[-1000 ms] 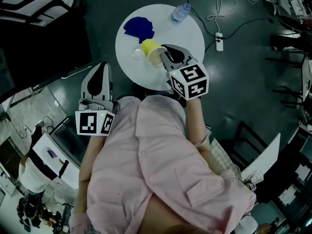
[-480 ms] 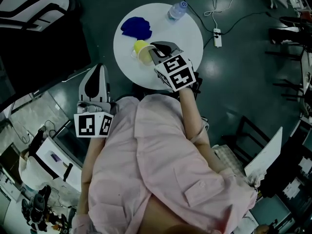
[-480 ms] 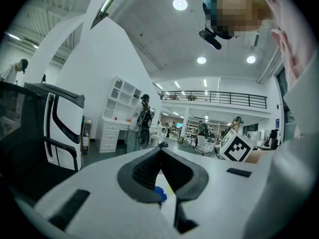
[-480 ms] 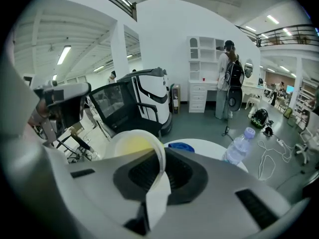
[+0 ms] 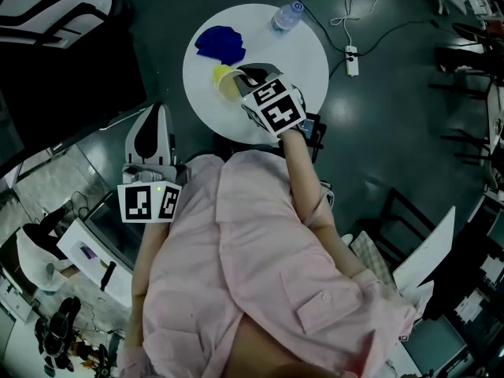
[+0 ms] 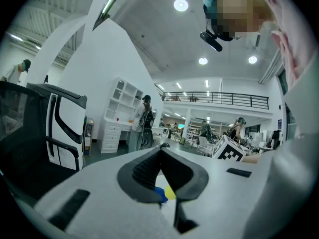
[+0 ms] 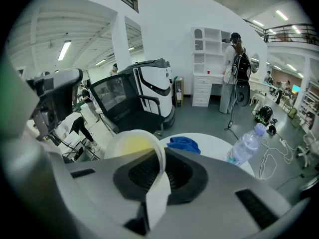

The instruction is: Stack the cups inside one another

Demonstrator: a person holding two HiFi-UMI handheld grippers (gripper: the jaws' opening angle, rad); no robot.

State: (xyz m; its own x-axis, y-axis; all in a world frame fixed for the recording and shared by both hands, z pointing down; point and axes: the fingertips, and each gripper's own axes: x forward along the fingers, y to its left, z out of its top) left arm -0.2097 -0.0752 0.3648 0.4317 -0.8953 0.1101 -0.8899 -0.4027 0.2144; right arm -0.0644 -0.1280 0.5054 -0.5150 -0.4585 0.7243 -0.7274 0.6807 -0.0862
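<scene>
**Yellow cup gripped by its wall above the round desk**

The right tongs (image 5: 241, 76) are shown closed on the yellow cup (image 5: 223, 83), whose thin wall is pinched between the two jaws just below the rim. In the right gripper view, the cup (image 7: 130, 146) is seen tilted to the left of the tongs (image 7: 160, 156), with its mouth turned partly towards the camera. Only its pale yellow inner wall is visible inside. The cup is held over the near left part of the white desk (image 5: 303, 61). Whether its base touches the desk cannot be told.

A crumpled blue cloth (image 5: 220, 44) lies on the desk just beyond the tips of the right tongs. A clear plastic bottle (image 5: 285, 16) with a blue cap is placed farther beyond them and to their right, near the far edge. In the right gripper view, the cloth (image 7: 183, 144) is seen directly past the jaws and the bottle (image 7: 245, 146) lying on its side to their right. What the bottle holds cannot be made out.

The left tongs (image 5: 160, 113) are held off the desk, well to the left of the right tongs and beside the person's pink shirt (image 5: 252, 258). In the left gripper view, the jaws of these tongs (image 6: 160, 151) are seen brought together at the tips, and nothing is gripped between them.
</scene>
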